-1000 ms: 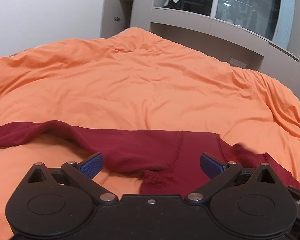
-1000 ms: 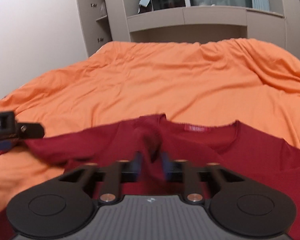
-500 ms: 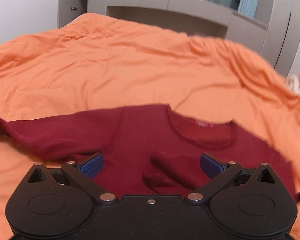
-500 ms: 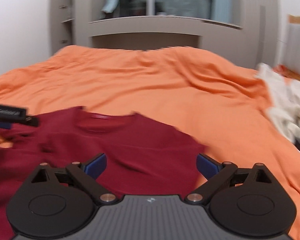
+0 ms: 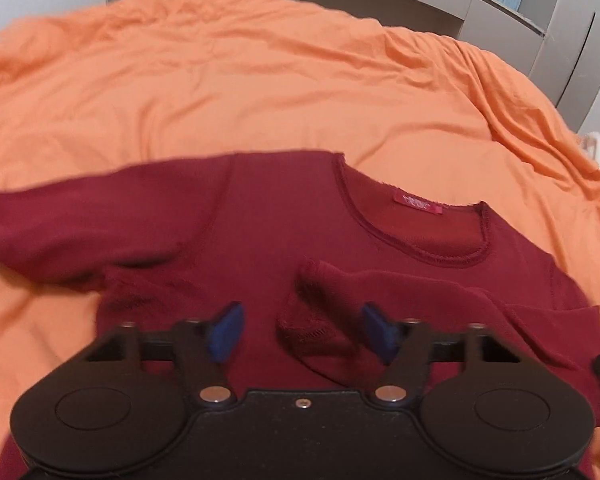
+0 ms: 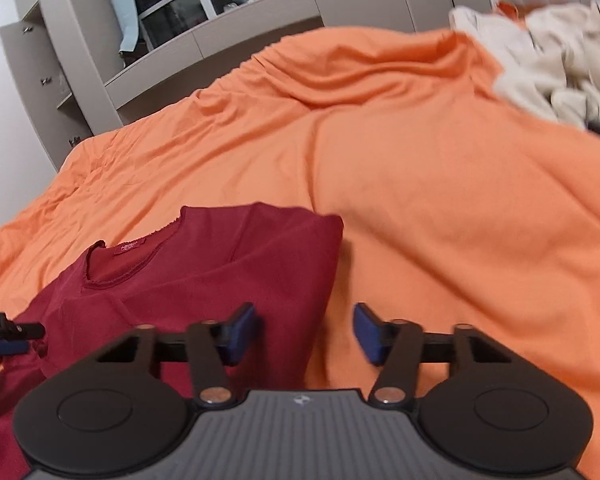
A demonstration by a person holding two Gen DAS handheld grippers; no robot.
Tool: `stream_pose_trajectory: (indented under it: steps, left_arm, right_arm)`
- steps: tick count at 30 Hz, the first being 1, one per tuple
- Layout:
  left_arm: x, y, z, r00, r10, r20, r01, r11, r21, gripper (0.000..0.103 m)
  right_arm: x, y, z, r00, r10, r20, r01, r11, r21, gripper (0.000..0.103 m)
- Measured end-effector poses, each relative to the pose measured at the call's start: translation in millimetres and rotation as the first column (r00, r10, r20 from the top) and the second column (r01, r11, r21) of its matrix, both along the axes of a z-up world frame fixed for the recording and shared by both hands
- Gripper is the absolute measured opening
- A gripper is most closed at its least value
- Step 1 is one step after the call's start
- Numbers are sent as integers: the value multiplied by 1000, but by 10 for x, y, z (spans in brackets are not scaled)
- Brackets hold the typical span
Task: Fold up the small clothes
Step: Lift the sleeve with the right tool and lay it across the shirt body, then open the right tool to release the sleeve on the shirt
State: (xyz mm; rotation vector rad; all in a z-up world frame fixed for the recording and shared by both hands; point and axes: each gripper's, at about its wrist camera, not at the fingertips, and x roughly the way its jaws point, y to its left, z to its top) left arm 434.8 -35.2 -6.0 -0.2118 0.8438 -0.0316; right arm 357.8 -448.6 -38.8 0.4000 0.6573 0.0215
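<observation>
A dark red long-sleeved top (image 5: 260, 224) lies on the orange bed cover (image 5: 260, 80), neck hole away from me, with a label in the collar. Its right sleeve is folded in across the chest, its cuff (image 5: 308, 320) between my left gripper's pads. Its left sleeve stretches out to the left. My left gripper (image 5: 302, 330) is open and empty, low over the chest. In the right wrist view the top (image 6: 220, 272) shows with its right side folded to a straight edge. My right gripper (image 6: 306, 334) is open and empty, straddling that edge.
A pile of cream-coloured clothes (image 6: 552, 60) lies on the bed at the far right. Grey cabinets and shelves (image 6: 220, 20) stand behind the bed. The left gripper's tip (image 6: 8, 330) shows at the left edge of the right wrist view.
My right gripper let go of the sleeve it held a second ago and swung to the right edge of the top. My left gripper moved right over the chest, and its jaws narrowed a little.
</observation>
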Motion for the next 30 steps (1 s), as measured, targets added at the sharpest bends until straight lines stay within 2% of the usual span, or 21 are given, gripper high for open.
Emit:
stream_pose_trajectory:
  steps: [1, 3, 5, 6, 7, 8, 11, 15, 18, 24, 27, 29, 30]
  left_arm:
    - [5, 1, -26, 1000, -13, -8, 12, 1000, -28, 53]
    - [21, -5, -71, 999, -26, -22, 24, 997, -67, 46]
    - [19, -51, -91, 999, -36, -21, 34, 996, -80, 29]
    - [15, -78, -93, 999, -42, -17, 40, 997, -72, 16]
    - [5, -99, -91, 999, -39, -9, 39, 998, -52, 10]
    - [-11, -97, -82, 999, -32, 1, 32, 998, -45, 9]
    - [-94, -18, 0, 999, -13, 45, 17, 996, -89, 5]
    - [-217, 32, 158, 992, -30, 119, 35, 999, -40, 5]
    - [-223, 124, 165, 994, -25, 108, 29, 999, -33, 5]
    - [-190, 231, -23, 999, -39, 8, 39, 999, -17, 5]
    - [-203, 209, -84, 999, -54, -6, 54, 999, 0, 7]
    - [-215, 213, -65, 999, -48, -5, 48, 999, 5, 12]
    - [-224, 220, -51, 999, -45, 0, 45, 999, 1, 15]
  right_arm:
    - [-5, -5, -13, 1000, -2, -5, 2, 1000, 10, 35]
    - [2, -8, -18, 1000, -2, -10, 2, 1000, 26, 21]
    - [-23, 7, -1, 1000, -6, -3, 6, 1000, 19, 17]
    - [-35, 16, 7, 1000, -9, 0, 9, 1000, 13, 14]
    - [-43, 27, 18, 1000, -13, 1, 13, 1000, 9, 12]
    - [-49, 32, 25, 1000, -15, -1, 15, 1000, 7, 10]
    - [-61, 59, 63, 1000, -17, -3, 17, 1000, 1, 8]
    - [-65, 83, 109, 1000, -9, -12, 9, 1000, -11, 8]
    - [-41, 104, 89, 1000, -7, -27, 7, 1000, -21, 8]
    - [-49, 134, 72, 999, -3, -41, 1, 999, -43, 12]
    - [-112, 140, 140, 998, -14, -58, 10, 998, -60, 23]
    - [-204, 143, 208, 999, -5, -51, 0, 995, -96, 35]
    - [-249, 155, 239, 999, -1, -55, -6, 993, -118, 48]
